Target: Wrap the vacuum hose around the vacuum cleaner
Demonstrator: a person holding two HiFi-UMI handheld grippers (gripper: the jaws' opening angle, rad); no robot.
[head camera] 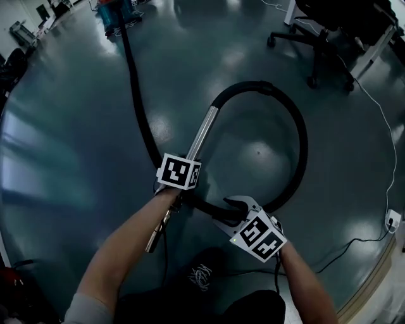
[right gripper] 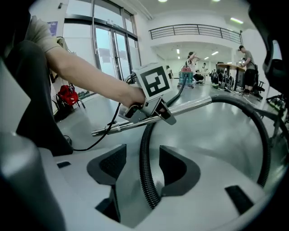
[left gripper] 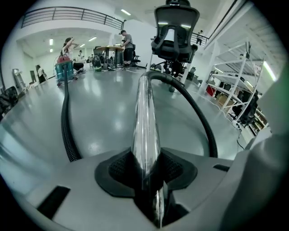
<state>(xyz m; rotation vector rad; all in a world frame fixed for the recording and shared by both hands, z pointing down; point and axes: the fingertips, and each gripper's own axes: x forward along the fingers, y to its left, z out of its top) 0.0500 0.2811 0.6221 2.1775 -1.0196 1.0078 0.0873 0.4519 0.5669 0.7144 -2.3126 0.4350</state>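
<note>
My left gripper [head camera: 192,157] [left gripper: 145,168] is shut on the shiny metal wand [head camera: 204,130] [left gripper: 145,117], which runs straight out between its pads. From the wand's far end the black ribbed vacuum hose [head camera: 302,142] [left gripper: 198,113] loops round to the right and back to my right gripper [head camera: 235,207] [right gripper: 143,169]. That gripper is shut on the hose [right gripper: 145,153], which sits deep between the pads, nearer the right one. The hose then passes under the left gripper and trails across the floor to the teal vacuum cleaner [head camera: 117,14] [left gripper: 63,70] [right gripper: 186,76] far off.
A black office chair [head camera: 316,38] [left gripper: 174,31] stands beyond the hose loop. A white cable leads to a floor socket [head camera: 392,218] at the right. People stand at a table [left gripper: 110,48] at the back. A red bag [right gripper: 68,94] lies by the glass doors. White racks [left gripper: 239,90] line the right.
</note>
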